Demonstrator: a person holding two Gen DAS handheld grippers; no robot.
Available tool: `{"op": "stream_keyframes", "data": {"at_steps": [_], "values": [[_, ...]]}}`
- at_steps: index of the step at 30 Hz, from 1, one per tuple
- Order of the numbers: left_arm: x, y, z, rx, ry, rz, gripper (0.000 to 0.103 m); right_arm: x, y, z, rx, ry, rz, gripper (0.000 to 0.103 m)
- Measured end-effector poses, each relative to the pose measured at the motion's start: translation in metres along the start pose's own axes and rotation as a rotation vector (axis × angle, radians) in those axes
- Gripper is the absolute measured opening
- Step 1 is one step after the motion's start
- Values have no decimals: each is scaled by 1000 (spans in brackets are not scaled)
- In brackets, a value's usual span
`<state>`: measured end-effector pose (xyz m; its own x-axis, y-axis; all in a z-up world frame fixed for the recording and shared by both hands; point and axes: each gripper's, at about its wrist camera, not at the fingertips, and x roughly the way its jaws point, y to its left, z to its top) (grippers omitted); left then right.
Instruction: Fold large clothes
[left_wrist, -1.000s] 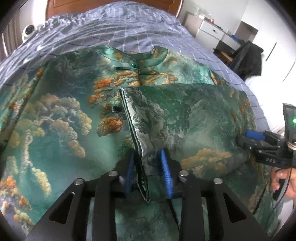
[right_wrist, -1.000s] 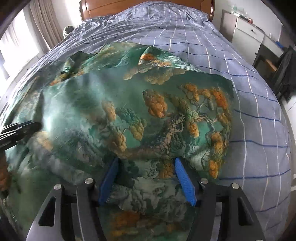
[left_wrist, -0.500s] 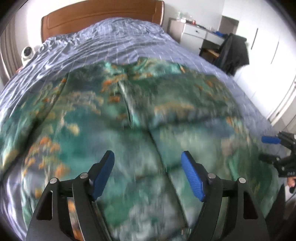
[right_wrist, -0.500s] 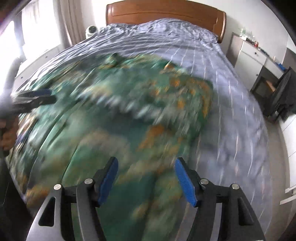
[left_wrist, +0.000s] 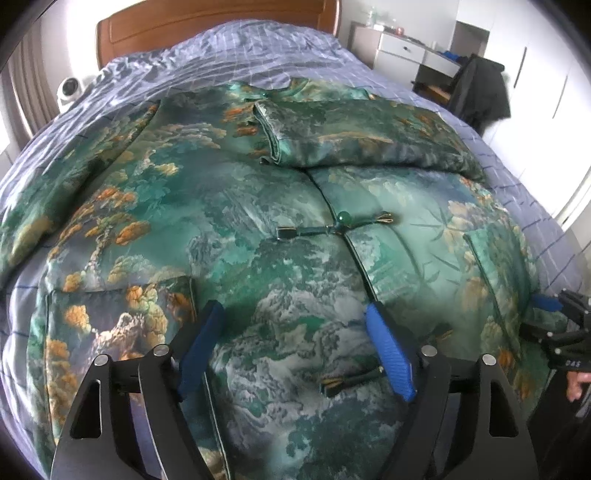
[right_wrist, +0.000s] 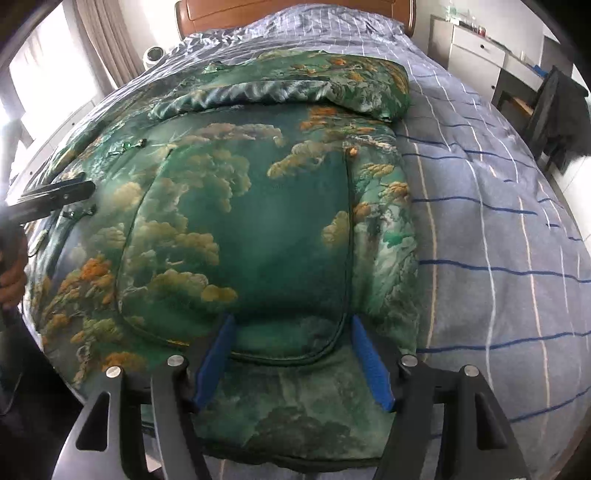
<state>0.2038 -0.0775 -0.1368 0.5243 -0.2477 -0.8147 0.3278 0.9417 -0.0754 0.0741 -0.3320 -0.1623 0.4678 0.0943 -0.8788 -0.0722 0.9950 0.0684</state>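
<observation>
Right now both tools hang empty over the padded jacket (left_wrist: 258, 229), which lies spread on the bed (left_wrist: 258, 48) ahead of and under both sets of fingers. Left gripper (left_wrist: 295, 347) jaws wide apart, nothing between them, hovering above the lower front panel near the closed centre seam; a frog fastener (left_wrist: 332, 225) with a green bead sits ahead of it. Right gripper (right_wrist: 291, 362) also spread wide, holding nothing, just above the hem at the jacket's right edge, patch pocket (right_wrist: 240, 240) directly ahead. One sleeve (left_wrist: 354, 136) is already laid across the chest, far ahead of the left fingers; the other side is still spread out to the left.

Risks, as I judge them:
- fabric looks thick and slick, so a shallow pinch could grab only the top layer and the fold comes out lopsided
- puffy filling likely springs back, so the folded sleeve could slide off when the body is lifted
- left fingers closing near the lower fastener (left_wrist: 351, 380) might snag its loop
- hem hangs close to the bed edge near the right gripper; dragging toward the person could pull the jacket off
</observation>
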Motion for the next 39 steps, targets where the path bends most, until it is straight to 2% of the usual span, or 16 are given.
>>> {"op": "stream_keyframes", "data": {"at_steps": [6, 11, 16, 20, 31, 39], "values": [[-22, 8, -7, -56, -30, -23, 81, -1, 0, -2, 9, -12, -1, 68], [-38, 20, -13, -84, -49, 9, 81, -3, 3, -3, 12, -16, -30, 68], [-57, 46, -20, -164, -75, 32, 83, -14, 6, 1, 27, -19, -70, 71], [-67, 69, -28, -229, -90, 65, 84, -39, 11, 5, 50, -87, -127, 75], [-69, 124, -42, -405, -88, 131, 85, -92, 34, 8, 13, -288, -159, 76], [-67, 158, -54, -507, -82, 166, 86, -87, 51, 6, 4, -286, -120, 76]]}}
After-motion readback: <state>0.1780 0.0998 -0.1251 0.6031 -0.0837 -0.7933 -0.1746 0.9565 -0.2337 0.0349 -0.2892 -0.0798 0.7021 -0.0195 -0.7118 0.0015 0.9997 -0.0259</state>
